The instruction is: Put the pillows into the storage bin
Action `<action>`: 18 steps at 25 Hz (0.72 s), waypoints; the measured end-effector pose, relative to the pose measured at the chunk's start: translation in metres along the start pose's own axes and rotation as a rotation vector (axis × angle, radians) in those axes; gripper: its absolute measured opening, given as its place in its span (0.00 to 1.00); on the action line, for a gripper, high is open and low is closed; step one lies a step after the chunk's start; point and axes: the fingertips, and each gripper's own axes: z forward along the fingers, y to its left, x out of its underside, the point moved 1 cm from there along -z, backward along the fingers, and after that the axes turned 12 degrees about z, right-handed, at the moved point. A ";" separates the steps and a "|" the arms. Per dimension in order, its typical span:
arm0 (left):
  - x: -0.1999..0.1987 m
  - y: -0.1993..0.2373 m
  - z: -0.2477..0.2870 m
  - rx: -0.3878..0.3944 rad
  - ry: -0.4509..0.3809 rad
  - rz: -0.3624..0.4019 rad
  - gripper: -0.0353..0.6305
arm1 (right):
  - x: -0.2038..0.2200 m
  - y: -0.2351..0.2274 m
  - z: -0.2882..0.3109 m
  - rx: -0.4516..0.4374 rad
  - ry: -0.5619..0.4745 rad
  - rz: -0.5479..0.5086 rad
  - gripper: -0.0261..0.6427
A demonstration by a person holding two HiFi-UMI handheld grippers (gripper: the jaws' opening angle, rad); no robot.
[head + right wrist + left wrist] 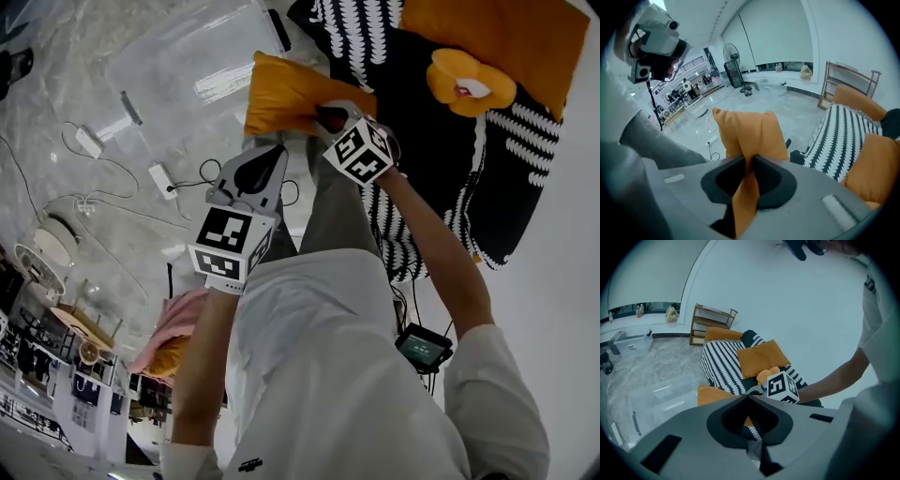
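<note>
The right gripper view shows the grip closely: the right hand-held gripper (746,161) has its jaws pressed on a fold of the orange pillow (745,131), and a strip of the cloth passes down between them. The head view shows this grip only from above, but only there is it clear where the pillow (286,94) is: lifted over the floor (112,187), between the clear storage bin (187,56) and the striped cover (412,84), near the bin and not in it.

The left gripper view shows the left hand-held gripper (749,397) with its jaws together and nothing between them. In the head view it (274,152) is just beside the pillow.

The pillow is plain orange, soft, and creased where it is pinched.

On the striped cover lie a second orange pillow (506,33) and a flower-shaped cushion (469,82). Only the gripper views show the wooden rack (712,323) behind them, and only the right one a standing fan (732,61).
</note>
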 end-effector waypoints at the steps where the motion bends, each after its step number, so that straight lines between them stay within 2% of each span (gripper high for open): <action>1: 0.004 0.008 -0.006 -0.004 -0.002 -0.009 0.06 | -0.008 0.007 0.008 -0.005 0.005 -0.014 0.16; 7: 0.025 0.068 -0.048 -0.046 -0.019 -0.074 0.06 | -0.054 0.050 0.062 -0.037 0.043 -0.099 0.13; 18: 0.066 0.154 -0.100 -0.144 -0.062 -0.223 0.06 | -0.094 0.088 0.175 -0.065 0.185 -0.244 0.10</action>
